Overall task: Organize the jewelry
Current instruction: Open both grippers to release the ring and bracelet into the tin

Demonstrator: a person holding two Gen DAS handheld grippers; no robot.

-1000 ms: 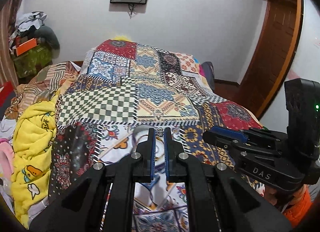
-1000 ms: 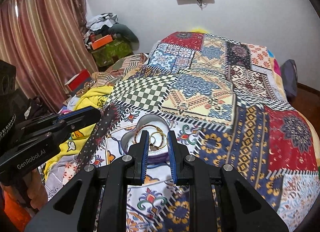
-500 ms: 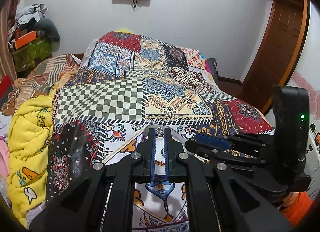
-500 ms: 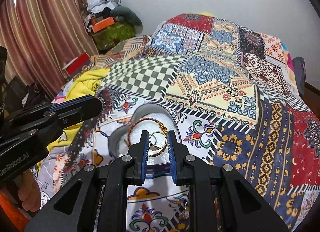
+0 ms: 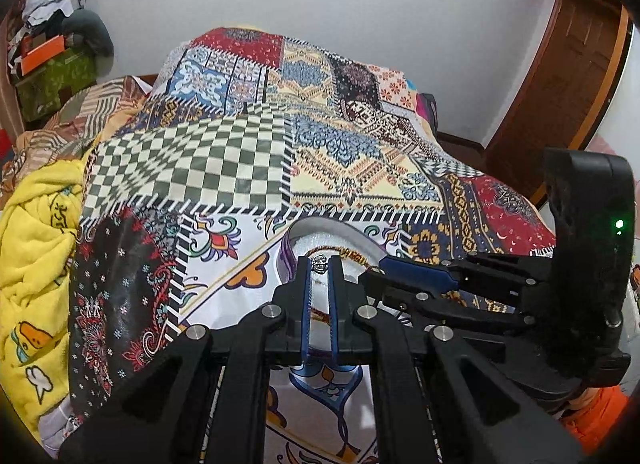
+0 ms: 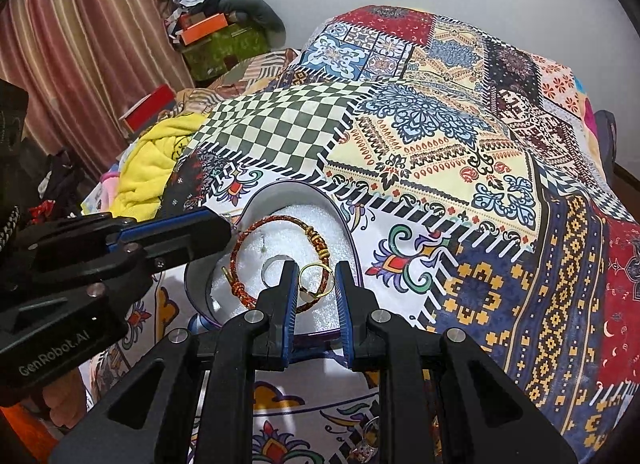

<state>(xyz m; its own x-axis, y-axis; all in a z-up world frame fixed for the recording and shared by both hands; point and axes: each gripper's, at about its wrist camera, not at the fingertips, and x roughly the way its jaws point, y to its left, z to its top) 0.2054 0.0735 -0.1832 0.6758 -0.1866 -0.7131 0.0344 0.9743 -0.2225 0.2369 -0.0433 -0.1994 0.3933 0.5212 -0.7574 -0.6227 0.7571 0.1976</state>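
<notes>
The left gripper (image 5: 320, 264) has its fingers drawn close together, pinching a small silvery ornament (image 5: 319, 263) at the tips; whether it is a ring I cannot tell. It hangs over the white foam lining of the heart-shaped box (image 5: 340, 230). In the right wrist view the same gripper (image 6: 212, 228) comes in from the left, its tip over the box's left edge.

The right gripper (image 6: 316, 284) has its fingers apart with nothing clamped between them. A gold ring (image 6: 316, 282) lies in the gap, resting on the foam, and a silver ring (image 6: 272, 268) lies just left of the left finger. In the left wrist view this gripper (image 5: 384, 266) reaches in from the right, its tip at the box's rim.

Around both rings a red-and-gold braided bracelet (image 6: 280, 260) curls on the foam inside the box (image 6: 296, 192).

The box sits on a patchwork quilt (image 6: 460, 152) that covers the bed. A yellow blanket (image 6: 156, 160) is bunched to the left of the quilt, with striped curtains (image 6: 80, 36) behind it. A wooden door (image 5: 560, 96) stands at the right of the left wrist view.
</notes>
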